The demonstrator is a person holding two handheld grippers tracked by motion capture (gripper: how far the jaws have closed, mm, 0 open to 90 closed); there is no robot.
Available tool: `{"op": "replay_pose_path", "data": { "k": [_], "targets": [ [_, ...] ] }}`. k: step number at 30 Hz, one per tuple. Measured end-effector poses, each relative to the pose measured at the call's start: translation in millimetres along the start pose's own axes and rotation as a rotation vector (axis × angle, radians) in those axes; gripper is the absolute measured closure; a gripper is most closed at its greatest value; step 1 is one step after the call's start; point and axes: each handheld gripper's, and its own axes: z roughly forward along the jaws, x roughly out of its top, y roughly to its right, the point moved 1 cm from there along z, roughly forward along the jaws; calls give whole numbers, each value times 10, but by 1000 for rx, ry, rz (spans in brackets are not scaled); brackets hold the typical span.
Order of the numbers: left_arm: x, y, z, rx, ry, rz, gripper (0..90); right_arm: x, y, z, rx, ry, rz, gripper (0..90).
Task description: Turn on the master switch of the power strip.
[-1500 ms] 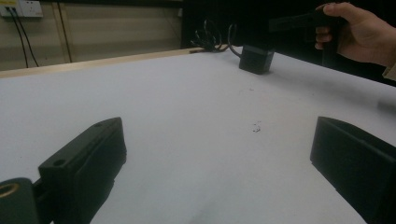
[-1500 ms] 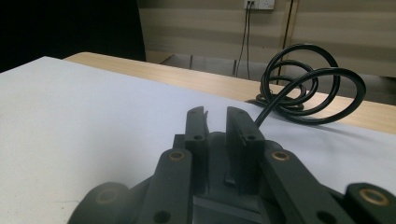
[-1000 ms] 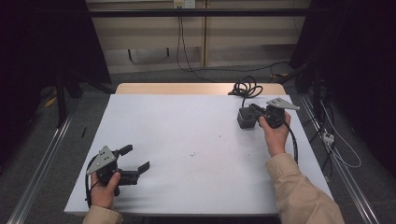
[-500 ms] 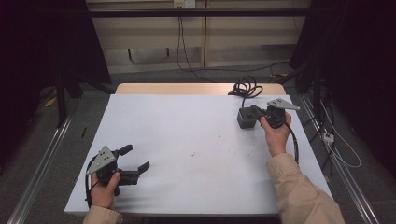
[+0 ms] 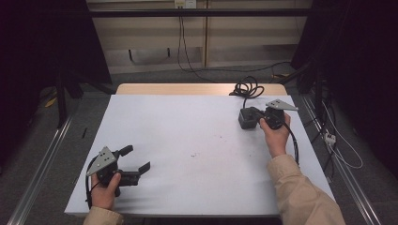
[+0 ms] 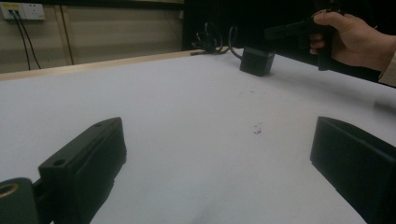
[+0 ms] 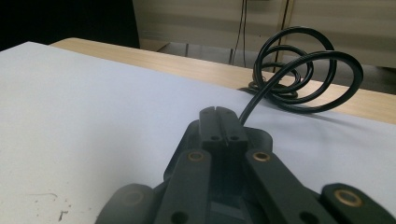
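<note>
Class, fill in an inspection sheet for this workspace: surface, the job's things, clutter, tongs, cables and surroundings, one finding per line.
Surface: white table top with small dark specks near the middle; bare wooden strip along the far edge.
Job's things: black box at far right, cord attached.
Clutter: nothing seen.
Tongs: left tongs open and empty, near corner; right tongs shut, jaws together, just above the black box; whether they touch it cannot be told.
Cables: coiled black cord on the wooden strip.
Surroundings: wall socket, floor cables, metal rails, dark curtains.
</note>
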Motion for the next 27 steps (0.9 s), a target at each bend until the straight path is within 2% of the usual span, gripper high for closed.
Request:
{"op": "replay_pose_path", "data": {
  "k": [27],
  "targets": [
    [-4, 5, 1, 7, -5, -2, 31, -88, 18, 20, -8, -34, -21, 900]
  ]
}}
